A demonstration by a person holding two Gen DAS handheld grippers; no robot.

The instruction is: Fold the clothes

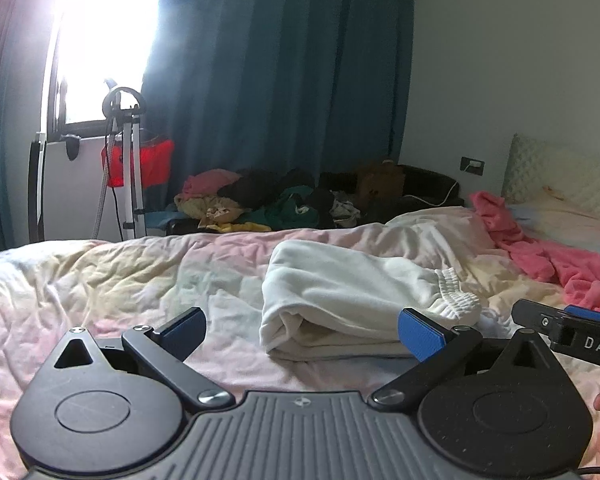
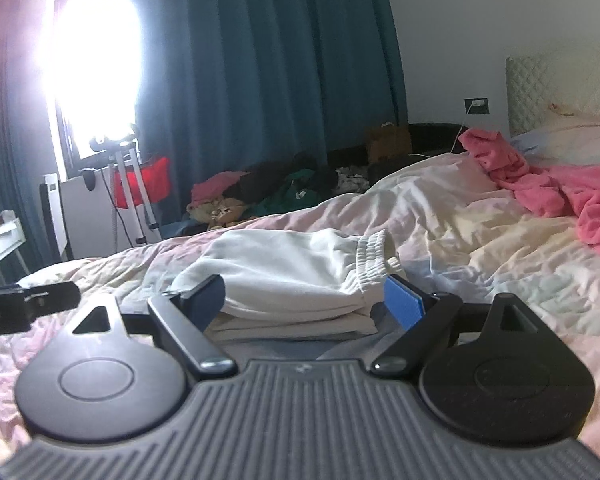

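A folded white garment (image 1: 340, 304) with an elastic waistband lies on the pale quilt of the bed (image 1: 100, 280). My left gripper (image 1: 302, 334) is open just in front of the garment's near edge, its right fingertip overlapping the waistband end. In the right wrist view the same white garment (image 2: 292, 280) sits low between the wide-spread fingers of my right gripper (image 2: 304, 302). The pads do not visibly press it. Each gripper shows at the edge of the other's view: the right gripper (image 1: 560, 328), the left gripper (image 2: 32, 300).
A crumpled pink garment (image 1: 540, 256) (image 2: 560, 192) lies on the bed toward the headboard (image 2: 540, 80). Behind the bed is a pile of mixed clothes (image 1: 268, 200) (image 2: 268, 192), a metal stand (image 1: 128, 160) by the bright window, and blue curtains (image 1: 280, 60).
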